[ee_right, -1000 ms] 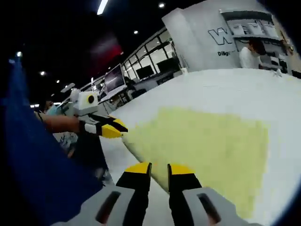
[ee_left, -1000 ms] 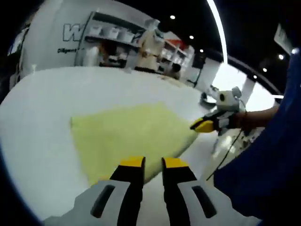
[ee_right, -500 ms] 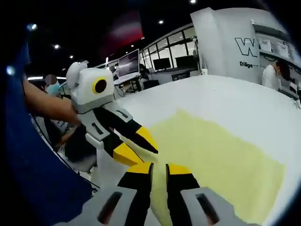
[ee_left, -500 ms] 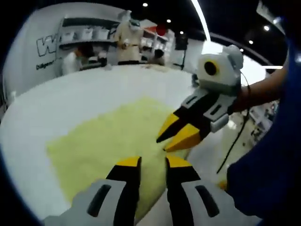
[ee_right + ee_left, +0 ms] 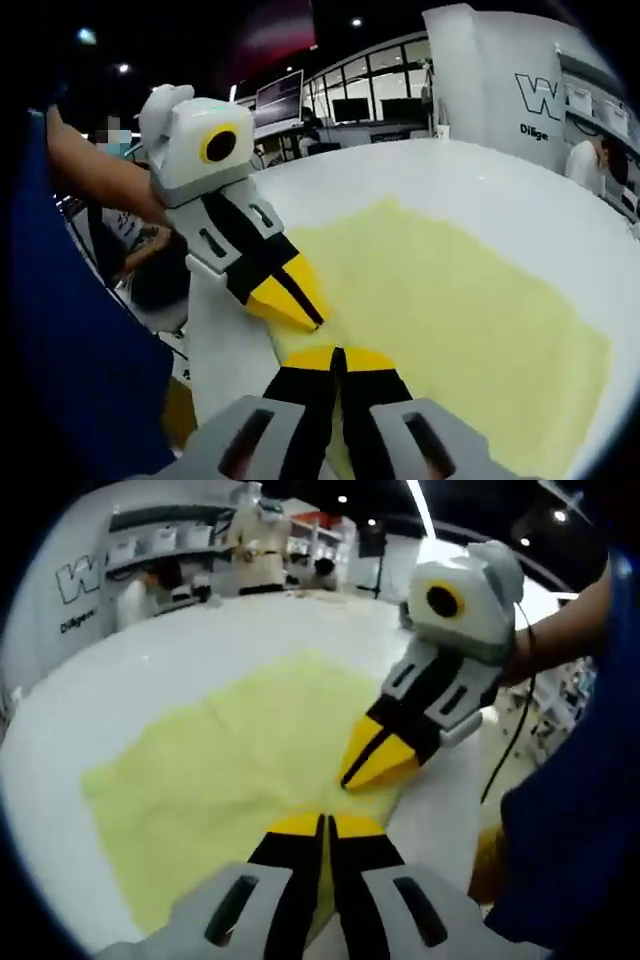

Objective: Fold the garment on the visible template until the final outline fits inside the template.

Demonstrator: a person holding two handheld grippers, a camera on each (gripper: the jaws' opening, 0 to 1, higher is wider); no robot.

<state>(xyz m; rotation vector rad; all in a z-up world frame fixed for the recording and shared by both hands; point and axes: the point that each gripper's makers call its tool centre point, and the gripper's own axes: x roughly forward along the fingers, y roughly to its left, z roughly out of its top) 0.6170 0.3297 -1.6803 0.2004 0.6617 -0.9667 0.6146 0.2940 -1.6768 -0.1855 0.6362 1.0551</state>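
— How many things are there to count?

— One pale yellow cloth garment (image 5: 225, 770), lying flat on one white table (image 5: 190, 660). Two grippers, each with black jaws tipped in yellow. In the left gripper view the left gripper (image 5: 325, 825) rises from the bottom edge and the right gripper (image 5: 372, 770) comes in from the right, held by a hand (image 5: 545, 640) on a bare forearm. In the right gripper view the right gripper (image 5: 335, 355) rises from the bottom and the left gripper (image 5: 295, 305) enters from the left.

— And the jaws?

— Both pairs are pressed together. Both sets of tips sit at the near edge of the garment, close to one another — whether cloth is pinched between them I cannot tell.

— How does the garment look?

— A broad, roughly four-sided sheet of soft yellow, spread out with a few faint creases across it. Its near edge runs close to the table's near edge, where the grippers meet it; the rest stretches away over the white top. In the right gripper view the garment (image 5: 450, 310) reaches towards the right, with bare table (image 5: 480, 180) beyond it.

— Anything else?

— A blue sleeve (image 5: 580, 810) at the right of the left gripper view, and a white wall with dark lettering (image 5: 545, 95) behind the table. People stand by shelves (image 5: 165, 540) in the background.
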